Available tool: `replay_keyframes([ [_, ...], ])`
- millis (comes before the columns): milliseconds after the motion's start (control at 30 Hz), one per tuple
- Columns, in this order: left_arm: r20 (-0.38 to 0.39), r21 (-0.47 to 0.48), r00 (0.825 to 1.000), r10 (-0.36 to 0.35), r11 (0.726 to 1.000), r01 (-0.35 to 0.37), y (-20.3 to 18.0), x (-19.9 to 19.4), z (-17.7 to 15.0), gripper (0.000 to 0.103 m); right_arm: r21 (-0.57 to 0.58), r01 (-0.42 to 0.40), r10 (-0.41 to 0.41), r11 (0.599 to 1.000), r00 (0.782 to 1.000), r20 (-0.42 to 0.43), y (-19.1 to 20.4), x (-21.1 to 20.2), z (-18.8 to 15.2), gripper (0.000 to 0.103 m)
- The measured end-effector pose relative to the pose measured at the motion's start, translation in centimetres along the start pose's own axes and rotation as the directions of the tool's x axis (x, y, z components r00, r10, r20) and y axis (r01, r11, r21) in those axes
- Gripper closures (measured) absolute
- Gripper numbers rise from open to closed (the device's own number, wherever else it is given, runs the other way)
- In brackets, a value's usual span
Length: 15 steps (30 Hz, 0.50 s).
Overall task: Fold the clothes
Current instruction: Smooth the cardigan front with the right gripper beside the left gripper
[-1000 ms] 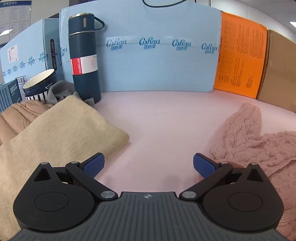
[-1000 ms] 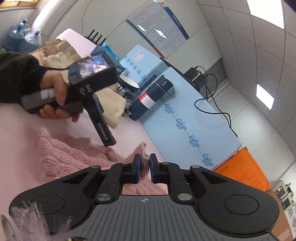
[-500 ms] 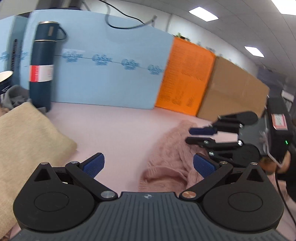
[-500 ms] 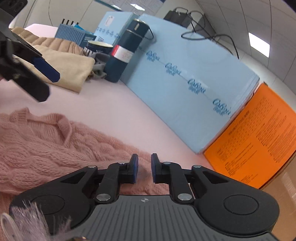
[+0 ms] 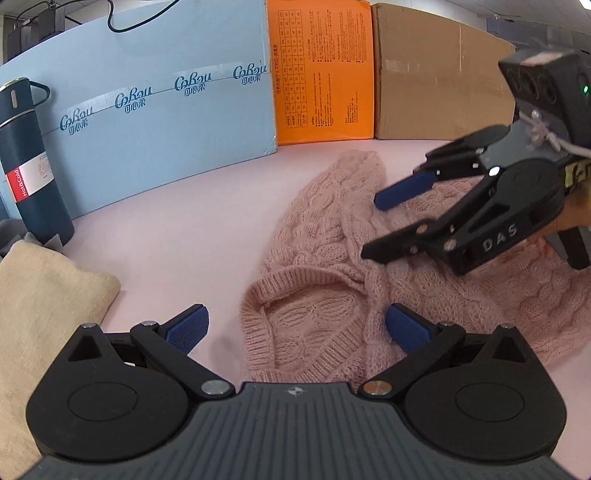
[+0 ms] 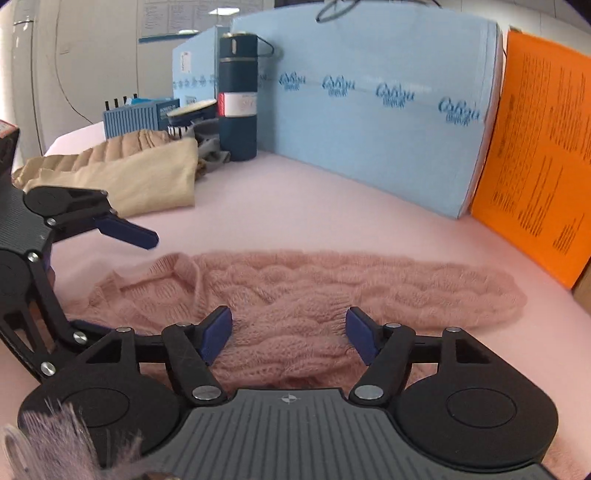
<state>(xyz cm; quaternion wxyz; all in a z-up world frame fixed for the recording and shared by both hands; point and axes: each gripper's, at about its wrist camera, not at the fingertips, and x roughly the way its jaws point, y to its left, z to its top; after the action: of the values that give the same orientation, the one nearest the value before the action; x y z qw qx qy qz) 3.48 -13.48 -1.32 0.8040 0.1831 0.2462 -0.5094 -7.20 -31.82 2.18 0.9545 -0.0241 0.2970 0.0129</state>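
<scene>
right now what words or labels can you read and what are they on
"CoRou", repeated with small characters beneath: tape on the blue box.
"Hot&Cold": red band on the flask.
"DAS": side of the right gripper.
Orange box: table and print too small to read.
Wall posters: blurred.
</scene>
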Motion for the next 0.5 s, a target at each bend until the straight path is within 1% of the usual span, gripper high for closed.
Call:
replay_keyframes([
  [33, -0.001, -0.005, 1.0, -0.003, 1.0, 0.003, 0.1, 0.1, 0.0, 0.0, 0.015, 0.001, -0.001, 1.0, 1.0, 0.011, 0.0, -0.2, -0.2, 0.031],
  [167, -0.008, -0.016, 1.0, -0.01, 1.0, 0.01, 0.3, 0.2, 0.0, 0.0, 0.076, 0.004, -0.008, 0.997, 0.998, 0.055, -0.1, -1.0, -0.9, 0.027],
  [200, -0.008, -0.017, 1.0, -0.01, 1.0, 0.01, 0.3, 0.2, -0.1, 0.0, 0.09, 0.004, -0.01, 0.996, 0.998, 0.065, -0.1, -1.2, -1.0, 0.022],
  [233, -0.008, -0.018, 1.0, -0.011, 1.0, 0.011, 0.2, 0.1, -0.1, 0.0, 0.072, -0.005, -0.001, 0.997, 0.997, 0.078, 0.3, -1.7, -1.0, 0.016],
  [267, -0.009, -0.018, 1.0, -0.01, 1.0, 0.01, 0.2, 0.1, -0.1, 0.0, 0.054, -0.01, 0.006, 0.998, 0.997, 0.08, 0.7, -2.0, -1.0, 0.014],
  [333, -0.009, -0.018, 1.0, -0.008, 1.0, 0.008, 0.2, 0.0, -0.1, 0.0, 0.033, -0.029, 0.026, 0.999, 0.998, 0.062, 1.3, -2.1, -1.1, 0.014],
  [400, -0.008, -0.016, 1.0, -0.004, 1.0, 0.004, 0.2, 0.1, 0.0, 0.0, 0.029, -0.027, 0.026, 0.999, 1.0, 0.014, 1.8, -1.3, -1.7, 0.014],
  [467, -0.009, -0.017, 1.0, -0.001, 1.0, 0.001, 0.2, 0.2, 0.0, 0.0, 0.048, -0.015, 0.017, 0.999, 0.998, -0.061, 1.8, 0.1, -2.6, 0.011],
  [500, -0.009, -0.018, 1.0, 0.0, 1.0, 0.0, 0.2, 0.2, 0.1, 0.0, 0.062, -0.018, 0.021, 0.998, 0.998, -0.055, 1.5, 0.2, -2.7, 0.008],
])
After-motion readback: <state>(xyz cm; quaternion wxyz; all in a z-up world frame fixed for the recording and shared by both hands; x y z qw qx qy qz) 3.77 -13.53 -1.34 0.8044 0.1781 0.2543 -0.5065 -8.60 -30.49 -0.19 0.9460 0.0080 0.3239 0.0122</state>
